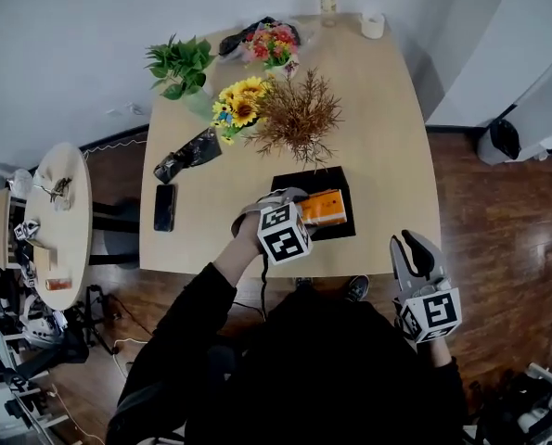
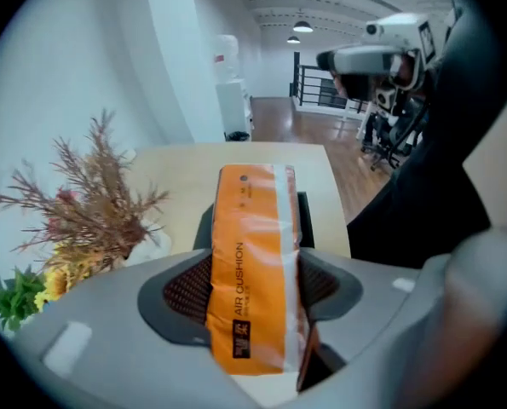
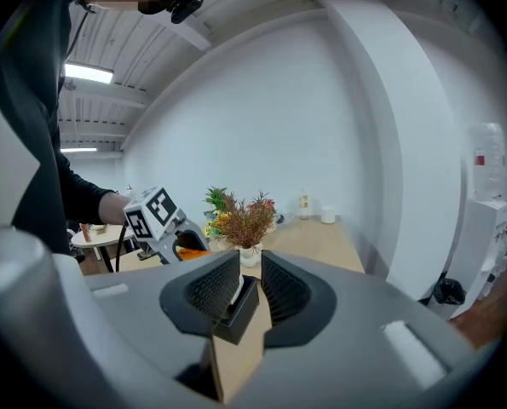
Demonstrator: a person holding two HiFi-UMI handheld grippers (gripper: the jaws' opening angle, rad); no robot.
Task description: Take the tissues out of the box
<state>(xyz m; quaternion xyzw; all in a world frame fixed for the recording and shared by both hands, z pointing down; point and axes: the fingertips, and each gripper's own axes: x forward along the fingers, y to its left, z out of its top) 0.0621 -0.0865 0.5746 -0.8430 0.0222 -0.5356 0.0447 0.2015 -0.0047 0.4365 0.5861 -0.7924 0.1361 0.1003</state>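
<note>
An orange tissue pack (image 1: 325, 208) printed "AIR CUSHION" hangs over the black box (image 1: 299, 182) near the table's front edge. My left gripper (image 1: 308, 214) is shut on it. In the left gripper view the pack (image 2: 251, 228) stands lengthwise between both pads, with the box (image 2: 305, 220) showing behind it. My right gripper (image 1: 405, 247) hovers off the table, right of the front corner, with nothing in it. In the right gripper view its jaws (image 3: 249, 284) stand a narrow gap apart, and the distant box (image 3: 236, 309) shows through that gap.
Behind the box stand a dried plant in a vase (image 1: 299, 114), sunflowers (image 1: 238, 105) and a green plant (image 1: 181, 63). A phone (image 1: 164, 207) and a black wrapper (image 1: 187, 156) lie at the table's left. A bottle (image 1: 327, 3) and a white roll (image 1: 373, 24) sit far back.
</note>
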